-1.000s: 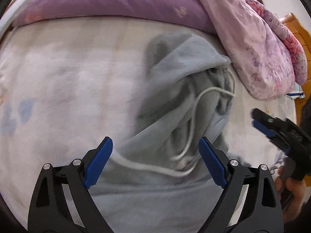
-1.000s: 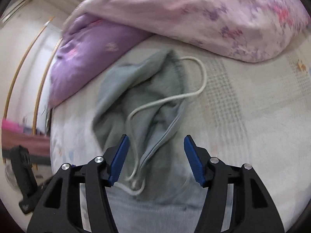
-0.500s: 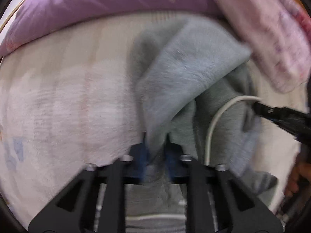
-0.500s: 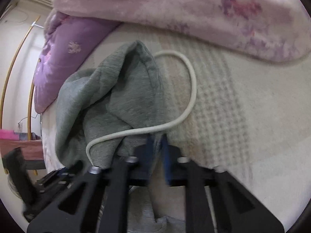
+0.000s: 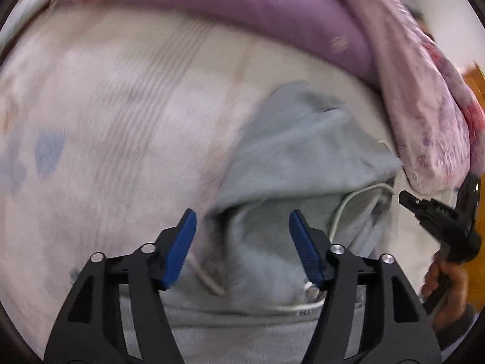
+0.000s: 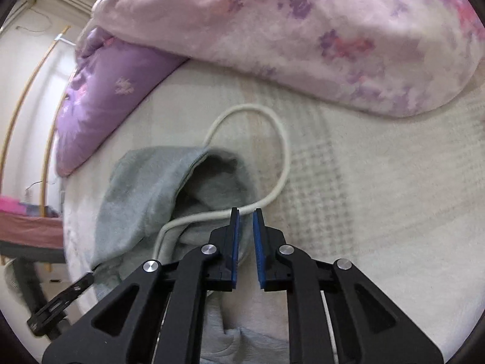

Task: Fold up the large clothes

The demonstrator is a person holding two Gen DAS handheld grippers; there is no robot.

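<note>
Left gripper (image 5: 242,227) is opening, fingers spread over the grey hoodie (image 5: 303,151) lying on the bed (image 5: 106,106); right gripper (image 6: 245,215) is parting slightly, gripping nothing, beside the drawstring (image 6: 282,139).

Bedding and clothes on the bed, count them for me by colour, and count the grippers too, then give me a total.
Grey hoodie with a white drawstring: 1
Purple pillow: 1
Pink floral duvet: 1
Cream bedspread: 1
Black grippers with blue pads, the left gripper and the right gripper: 2
Total: 6
</note>
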